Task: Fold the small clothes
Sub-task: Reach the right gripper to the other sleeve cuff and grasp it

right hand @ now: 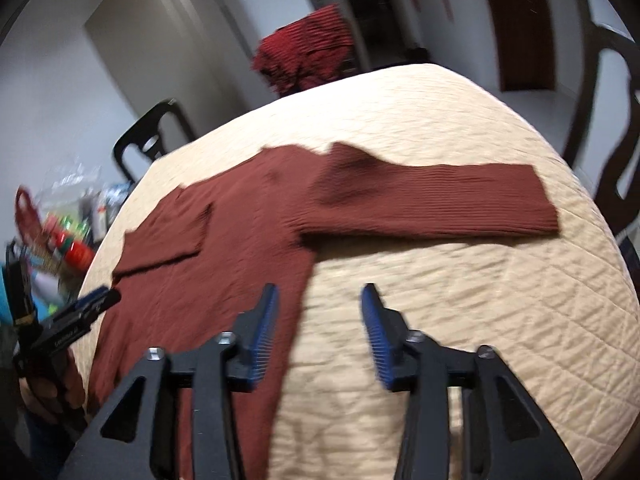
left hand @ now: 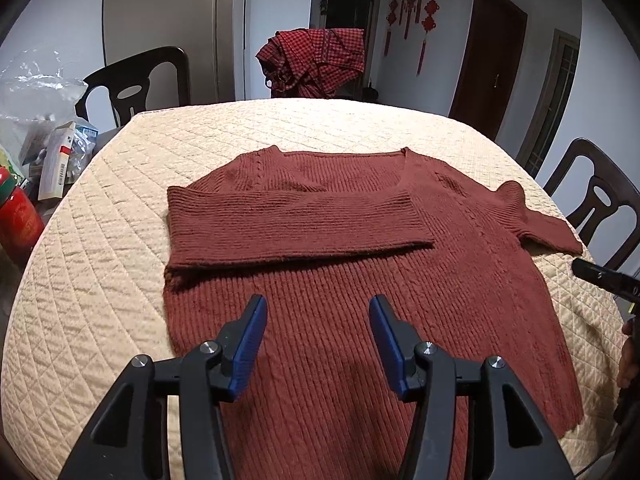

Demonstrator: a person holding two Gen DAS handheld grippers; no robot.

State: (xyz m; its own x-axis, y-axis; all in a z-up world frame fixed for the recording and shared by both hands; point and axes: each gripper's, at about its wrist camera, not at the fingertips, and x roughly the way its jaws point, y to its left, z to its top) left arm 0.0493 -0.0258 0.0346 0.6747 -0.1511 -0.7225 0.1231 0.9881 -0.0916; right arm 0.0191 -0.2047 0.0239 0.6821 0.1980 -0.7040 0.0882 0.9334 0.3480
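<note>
**Me:** Tools first, nearest to me: my left tool (left hand: pixel 318 316) hangs released over the lower body of the sweater (left hand: pixel 360 300), nothing between its blue pads. My right tool (right hand: pixel 320 308) is also released and empty, straddling the sweater's side edge, one pad over knit, the other over the quilted cover of the desk (right hand: pixel 480 280).

**Helper:** So which step is it?

**Me:** I judge it to be the second sleeve. One sleeve (left hand: pixel 296 220) already lies folded across the chest. The other sleeve (right hand: pixel 440 200) lies straight out on the cover. To do it well, I would pinch it near the cuff, lift only enough to clear the knit, and lay it flat across, cuff square over the first sleeve, while my left tool steadies the body.

**Helper:** Do both cameras show that?

**Me:** No. Only the right one shows the outstretched sleeve whole, though blurred. The left one shows the folded sleeve sharply, and farther back a chair with checked cloth (left hand: pixel 316 60).
</note>
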